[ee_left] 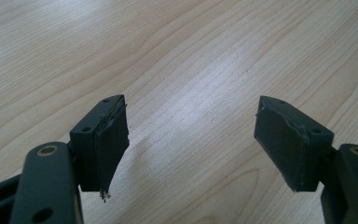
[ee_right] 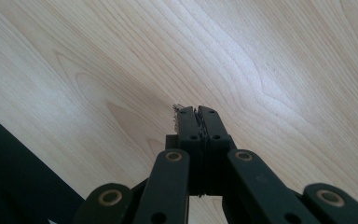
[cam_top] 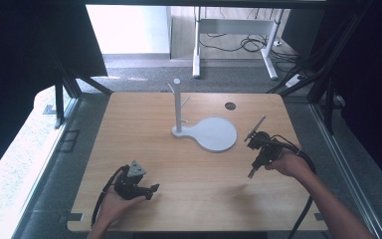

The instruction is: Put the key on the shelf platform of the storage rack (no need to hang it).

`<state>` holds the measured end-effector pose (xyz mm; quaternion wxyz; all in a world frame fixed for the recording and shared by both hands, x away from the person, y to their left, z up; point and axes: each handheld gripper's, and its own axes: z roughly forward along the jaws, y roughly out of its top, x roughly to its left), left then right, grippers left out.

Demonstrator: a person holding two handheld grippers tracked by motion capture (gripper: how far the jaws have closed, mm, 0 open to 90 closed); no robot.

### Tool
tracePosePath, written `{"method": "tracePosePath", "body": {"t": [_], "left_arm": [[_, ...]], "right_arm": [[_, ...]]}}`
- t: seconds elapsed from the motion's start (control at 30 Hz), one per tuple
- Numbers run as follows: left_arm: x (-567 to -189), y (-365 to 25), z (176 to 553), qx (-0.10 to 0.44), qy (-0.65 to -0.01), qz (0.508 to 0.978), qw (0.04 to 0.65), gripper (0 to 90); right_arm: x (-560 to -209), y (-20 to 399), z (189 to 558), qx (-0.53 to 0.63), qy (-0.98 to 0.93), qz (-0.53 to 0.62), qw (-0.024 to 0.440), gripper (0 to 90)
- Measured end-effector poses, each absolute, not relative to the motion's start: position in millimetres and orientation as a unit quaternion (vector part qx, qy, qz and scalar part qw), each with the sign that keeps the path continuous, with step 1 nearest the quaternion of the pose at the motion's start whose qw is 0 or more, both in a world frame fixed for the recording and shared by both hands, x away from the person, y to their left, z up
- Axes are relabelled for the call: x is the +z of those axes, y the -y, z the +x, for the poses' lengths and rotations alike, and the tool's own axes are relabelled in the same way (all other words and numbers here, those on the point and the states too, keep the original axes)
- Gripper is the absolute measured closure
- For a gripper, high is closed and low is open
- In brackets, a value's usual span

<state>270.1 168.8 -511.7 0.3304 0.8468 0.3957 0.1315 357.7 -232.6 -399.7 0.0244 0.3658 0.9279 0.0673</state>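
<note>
From the high view, a light wooden rectangular surface (cam_top: 189,164) carries a white stand (cam_top: 204,130) made of a round flat base plate and an upright post with short pegs branching off near its top. The stand sits toward the far middle of the surface, the post at the left end of its base. A small dark round hole (cam_top: 230,105) marks the surface just beyond the base, to the right. Beyond the far edge lie grey floor, a white-legged frame (cam_top: 234,45) and loose black cables.

The left hand-held gripper (cam_top: 151,189) lies low over the near left part of the surface, cradled in the person's left hand (cam_top: 113,204), with a grey three-cornered plate on top. The right hand-held gripper (cam_top: 251,173) is held in the right hand (cam_top: 289,163) at the right side, near the stand's base but apart from it, its black cable trailing back along the forearm.

The gripper views add what the high view is too small to settle. In the left gripper view, the left hand-held gripper (ee_left: 191,140) has its two black jaws wide apart, bare wood grain between them, nothing held. In the right gripper view, the right hand-held gripper (ee_right: 198,114) has its jaws pressed together with nothing between them, pointing down at pale wood, a dark edge at the lower left.
</note>
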Motion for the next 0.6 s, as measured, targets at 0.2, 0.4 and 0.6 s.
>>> {"method": "tracePosePath", "body": {"t": [0.2, 0.4, 0.6], "left_arm": [[-512.2, -167.4, 270.1, 0.130, -0.393, 0.849, 0.329, 26.2], [-513.2, -168.6, 270.8, 0.128, -0.396, 0.849, 0.327, 26.2], [-514.0, -168.4, 271.0, 0.127, -0.399, 0.848, 0.325, 26.2]], "right_arm": [[-397.5, 225.8, 364.2, 0.075, -0.929, 0.363, 0.026, 90.0], [-397.0, 220.8, 372.8, 0.076, -0.928, 0.363, 0.023, 90.0], [-396.1, 219.5, 382.5, 0.082, -0.928, 0.364, 0.021, 90.0]]}}
